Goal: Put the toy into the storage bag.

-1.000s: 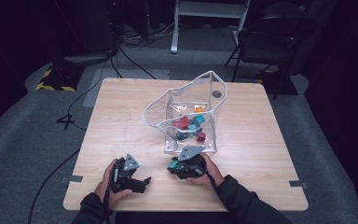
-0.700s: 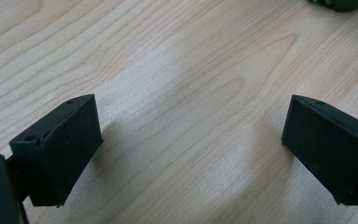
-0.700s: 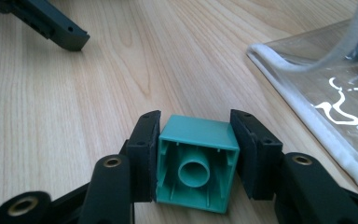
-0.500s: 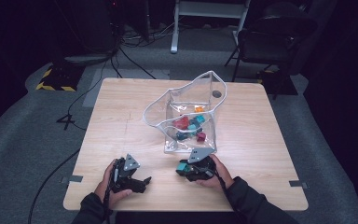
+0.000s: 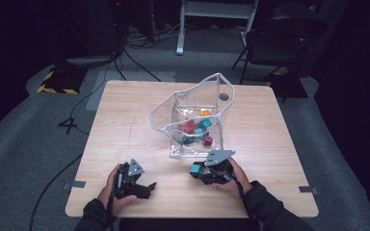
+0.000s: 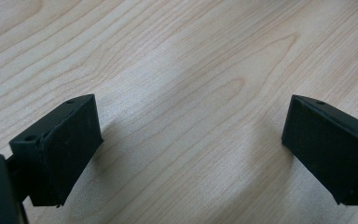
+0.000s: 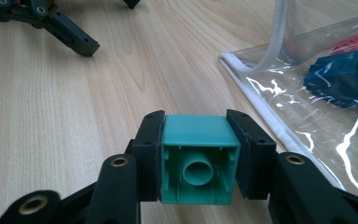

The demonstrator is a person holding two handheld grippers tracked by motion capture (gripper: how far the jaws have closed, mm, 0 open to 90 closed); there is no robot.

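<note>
At the near edge of the table point(image 5: 270, 144), the left gripper point(image 5: 144, 186) rests low over the bare wood, held in the person's left hand point(image 5: 112, 185); in the left gripper view its two black jaws stand wide apart with nothing but wood grain between them. A little to its right, the right gripper point(image 5: 196, 170) is held by the right hand point(image 5: 233, 175) and points toward the left one. Its jaws have just been closing, and in the right gripper view they are pressed on either side of a teal block point(image 7: 199, 158), whose hollow underside with a round tube faces the camera. Just beyond the right gripper lies a clear plastic bag point(image 5: 192, 120) with white piping, its mouth standing open, holding red, teal, dark blue and orange blocks point(image 5: 195, 130).
</note>
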